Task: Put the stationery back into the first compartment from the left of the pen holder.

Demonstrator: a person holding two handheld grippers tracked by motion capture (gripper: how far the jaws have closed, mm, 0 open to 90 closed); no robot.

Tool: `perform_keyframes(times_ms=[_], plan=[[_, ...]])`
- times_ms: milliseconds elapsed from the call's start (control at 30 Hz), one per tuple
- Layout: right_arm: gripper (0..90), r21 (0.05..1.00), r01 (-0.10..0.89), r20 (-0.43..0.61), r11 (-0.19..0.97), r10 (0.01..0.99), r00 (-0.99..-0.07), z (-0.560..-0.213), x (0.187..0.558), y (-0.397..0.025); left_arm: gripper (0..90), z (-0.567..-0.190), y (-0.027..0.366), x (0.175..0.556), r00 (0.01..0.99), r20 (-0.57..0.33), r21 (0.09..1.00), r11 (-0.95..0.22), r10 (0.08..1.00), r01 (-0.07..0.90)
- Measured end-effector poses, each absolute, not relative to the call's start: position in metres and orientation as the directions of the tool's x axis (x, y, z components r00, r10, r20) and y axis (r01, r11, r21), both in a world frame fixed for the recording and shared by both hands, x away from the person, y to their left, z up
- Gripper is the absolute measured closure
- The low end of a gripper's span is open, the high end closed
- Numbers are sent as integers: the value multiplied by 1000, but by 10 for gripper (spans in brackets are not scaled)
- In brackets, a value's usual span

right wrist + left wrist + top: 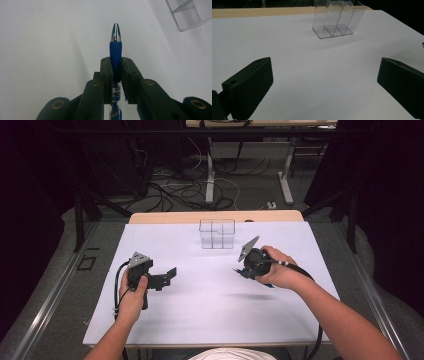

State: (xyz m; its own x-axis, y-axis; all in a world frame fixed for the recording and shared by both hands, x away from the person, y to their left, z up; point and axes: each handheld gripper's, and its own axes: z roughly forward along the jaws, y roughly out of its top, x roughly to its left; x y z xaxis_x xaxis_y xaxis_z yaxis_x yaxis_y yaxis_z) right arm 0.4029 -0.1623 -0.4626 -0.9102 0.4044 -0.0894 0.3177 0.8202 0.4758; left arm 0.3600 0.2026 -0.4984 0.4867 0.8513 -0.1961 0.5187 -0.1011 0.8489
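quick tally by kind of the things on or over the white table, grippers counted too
grippers: 2, the left gripper open, the right gripper shut on the pen
blue pen: 1, held in the right gripper, silver tip pointing away from it
clear plastic organiser: 1, standing at the far edge of the white table, divided into compartments
total: 4

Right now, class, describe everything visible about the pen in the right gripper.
The pen has a blue rubbery grip, a shiny silver cone tip and a clear barrel bearing print too cut off to read. It points straight out from the right gripper, whose jaws clamp its grip section from both sides, holding it above the white table.
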Motion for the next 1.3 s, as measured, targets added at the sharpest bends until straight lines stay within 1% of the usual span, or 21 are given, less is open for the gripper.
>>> perform_keyframes(times_ms=[200, 233, 267, 300, 400, 533, 767, 1000, 1133, 1300], plan=[[800, 582, 435, 18, 687, 524, -851, -451, 420, -173, 2, -498, 201, 360, 486, -194, 848, -103, 852, 520], [800, 598, 456, 33, 659, 548, -836, -449, 422, -174, 2, -498, 201, 360, 489, -191, 850, -105, 851, 516], [799, 630, 486, 67, 606, 581, -811, -445, 427, -177, 2, -498, 201, 360, 487, -192, 851, -102, 852, 514], [799, 630, 486, 67, 606, 581, -811, -445, 427, -177, 2, -498, 201, 360, 487, -195, 851, -100, 851, 516], [799, 682, 502, 103, 532, 610, -786, -442, 435, -180, 2, -497, 201, 360, 488, -195, 854, -97, 851, 512], [799, 737, 492, 124, 463, 623, -772, -438, 444, -181, 2, -497, 203, 360, 489, -193, 856, -98, 850, 507], [798, 817, 419, 83, 396, 638, -765, -428, 451, -174, 2, -495, 208, 363, 477, -207, 853, -81, 854, 515], [799, 865, 375, 80, 332, 647, -758, -422, 457, -166, 3, -496, 216, 366, 450, -244, 852, -32, 859, 523], [799, 886, 343, 63, 313, 651, -756, -421, 458, -162, 3, -497, 217, 367, 447, -246, 853, -26, 860, 520], [799, 903, 330, 75, 275, 654, -752, -418, 463, -157, 3, -495, 217, 367, 454, -240, 856, -33, 858, 516]])
